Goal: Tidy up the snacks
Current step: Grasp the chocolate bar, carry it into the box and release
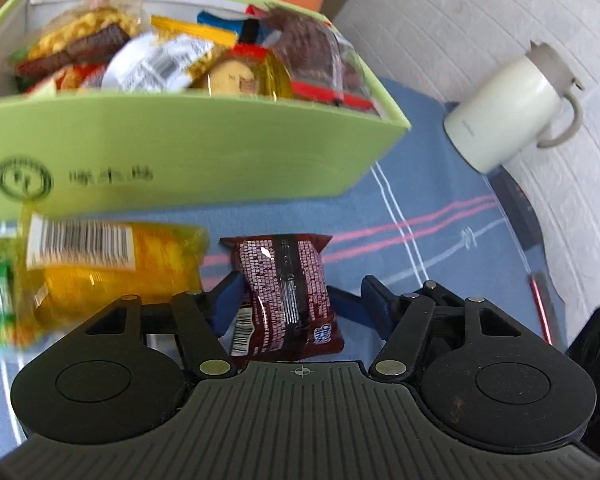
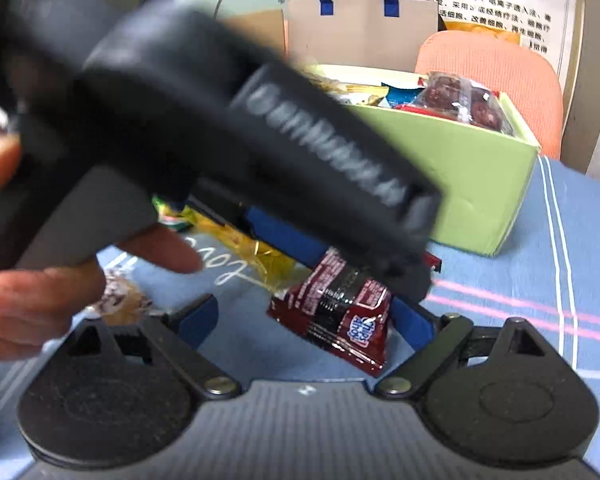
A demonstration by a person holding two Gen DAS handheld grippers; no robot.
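The left tongs straddle a dark red packet lying on the blue table, half open; the right pad is clear of it. The right tongs stand wide, empty. The green box, full of snacks, sits beyond.

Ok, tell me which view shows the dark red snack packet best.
The left wrist view: the dark red snack packet lies unobstructed between the left gripper fingers. In the right wrist view the same packet is partly covered by the left gripper's blurred body.
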